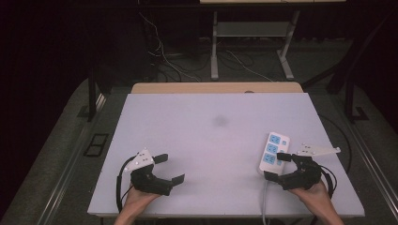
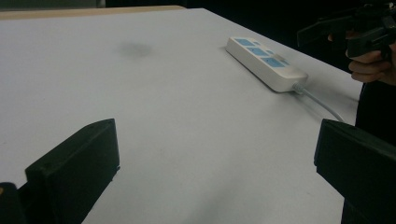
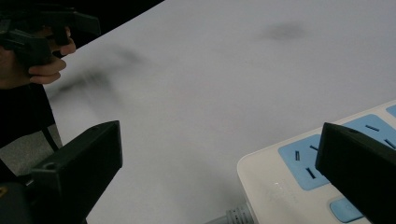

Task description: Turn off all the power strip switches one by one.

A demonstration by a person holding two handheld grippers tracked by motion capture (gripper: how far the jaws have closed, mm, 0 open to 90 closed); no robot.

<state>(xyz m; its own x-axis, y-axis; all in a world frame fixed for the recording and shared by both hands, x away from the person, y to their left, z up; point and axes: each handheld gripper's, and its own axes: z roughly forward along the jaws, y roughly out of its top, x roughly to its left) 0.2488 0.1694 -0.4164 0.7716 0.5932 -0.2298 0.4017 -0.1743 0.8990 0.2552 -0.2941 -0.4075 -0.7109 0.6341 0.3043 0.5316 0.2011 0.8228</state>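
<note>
A white power strip (image 1: 273, 152) with blue sockets lies on the right side of the white table (image 1: 206, 136), and its grey cable (image 1: 264, 201) runs off the near edge. My right gripper (image 1: 277, 166) is open at the strip's cable end, one jaw over the nearest socket and the other beside the cable. In the right gripper view the strip (image 3: 299, 186) sits low right, partly under the right jaw, with no pad pressing on it. My left gripper (image 1: 170, 168) is open over bare table at the near left. The left gripper view shows the strip (image 2: 264, 60) farther off.
A faint dark smudge (image 1: 220, 121) marks the table's middle. A wooden edge (image 1: 216, 87) runs along the far side. Beyond it are metal table legs (image 1: 214, 47) and loose cables on a dark floor. The table drops off close behind both hands.
</note>
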